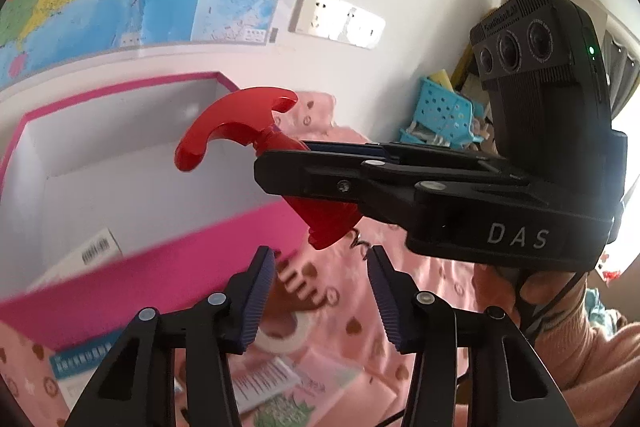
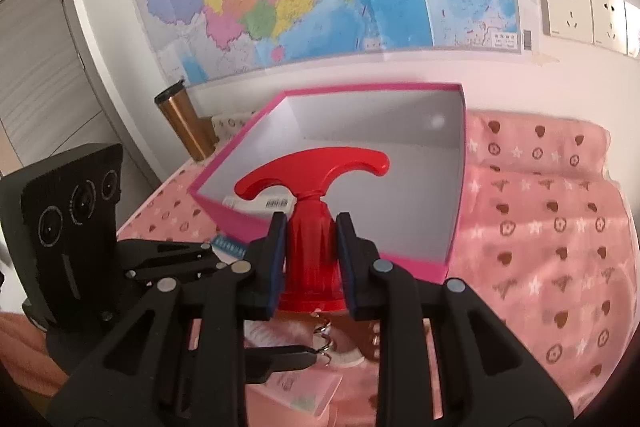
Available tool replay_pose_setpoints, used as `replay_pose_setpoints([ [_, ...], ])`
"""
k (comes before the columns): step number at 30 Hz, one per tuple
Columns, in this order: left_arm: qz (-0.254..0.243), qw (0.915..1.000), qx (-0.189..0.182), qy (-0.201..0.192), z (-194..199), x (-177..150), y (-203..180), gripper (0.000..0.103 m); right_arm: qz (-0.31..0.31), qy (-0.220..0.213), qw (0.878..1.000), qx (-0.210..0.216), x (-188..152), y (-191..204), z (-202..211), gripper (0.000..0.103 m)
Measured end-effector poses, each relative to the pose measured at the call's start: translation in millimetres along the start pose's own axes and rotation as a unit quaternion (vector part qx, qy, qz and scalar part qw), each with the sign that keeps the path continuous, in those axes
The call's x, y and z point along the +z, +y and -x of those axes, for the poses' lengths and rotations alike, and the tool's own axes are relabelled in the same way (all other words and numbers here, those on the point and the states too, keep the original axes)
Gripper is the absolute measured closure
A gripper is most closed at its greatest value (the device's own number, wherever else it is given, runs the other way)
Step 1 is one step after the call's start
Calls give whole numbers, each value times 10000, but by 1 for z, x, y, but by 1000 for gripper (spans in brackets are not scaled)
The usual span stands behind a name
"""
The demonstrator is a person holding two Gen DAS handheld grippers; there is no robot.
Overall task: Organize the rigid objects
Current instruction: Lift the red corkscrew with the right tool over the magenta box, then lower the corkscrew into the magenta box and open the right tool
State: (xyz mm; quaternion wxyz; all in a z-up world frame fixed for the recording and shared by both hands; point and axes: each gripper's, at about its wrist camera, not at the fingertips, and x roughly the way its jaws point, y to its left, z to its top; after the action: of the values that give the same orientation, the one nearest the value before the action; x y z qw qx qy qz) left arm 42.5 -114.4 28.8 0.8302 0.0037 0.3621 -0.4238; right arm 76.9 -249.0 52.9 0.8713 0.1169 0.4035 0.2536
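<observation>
Gripping a red corkscrew (image 2: 310,247) by its body, right claw (image 2: 311,263) clamped tight, pink box (image 2: 454,227) just behind, left claw (image 1: 322,291) empty, apart.

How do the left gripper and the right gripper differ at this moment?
The right gripper is clamped on the red corkscrew; the left gripper holds nothing, its pads apart. The right one hangs by the pink box; the left sits lower. Both have black frames and blue pads.

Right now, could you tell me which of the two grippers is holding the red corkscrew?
The right gripper: its fingers clamp the corkscrew's red body, while the left gripper has nothing between its fingers.
</observation>
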Motion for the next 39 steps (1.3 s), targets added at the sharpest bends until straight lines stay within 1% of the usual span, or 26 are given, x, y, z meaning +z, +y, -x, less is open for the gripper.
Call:
replay_pose_setpoints([
  [5, 95, 9999, 33, -80, -2, 19, 7, 56, -27, -80, 9999, -108, 22, -8, -9, 76],
  [9, 165, 9998, 118, -71, -9, 31, 15, 59, -34, -41, 9999, -132, 34, -15, -17, 76],
  [14, 243, 9996, 157, -21, -19, 41, 24, 61, 73, 85, 9993, -343, 44, -22, -33, 76],
  [19, 262, 9994, 222, 94, -33, 48, 30, 62, 110, 264, 9985, -472, 47, -29, -50, 76],
  [26, 314, 9988, 259, 261, -51, 51, 34, 62, 72, 579, 9964, -619, 45, -40, -71, 76],
  [32, 388, 9979, 323, 404, -59, 46, 38, 62, -58, 803, 9930, -866, 41, -51, -83, 76],
  [35, 388, 9977, 387, 398, -57, 42, 39, 62, -108, 787, 9919, -991, 39, -54, -81, 76],
  [37, 411, 9976, 416, 370, -53, 40, 41, 61, -111, 752, 9906, -1133, 40, -55, -76, 72],
  [38, 398, 9975, 469, 338, -49, 38, 41, 61, -109, 721, 9903, -1184, 40, -55, -74, 68],
  [39, 367, 9974, 546, 289, -44, 35, 41, 61, -96, 650, 9903, -1225, 41, -54, -68, 67],
])
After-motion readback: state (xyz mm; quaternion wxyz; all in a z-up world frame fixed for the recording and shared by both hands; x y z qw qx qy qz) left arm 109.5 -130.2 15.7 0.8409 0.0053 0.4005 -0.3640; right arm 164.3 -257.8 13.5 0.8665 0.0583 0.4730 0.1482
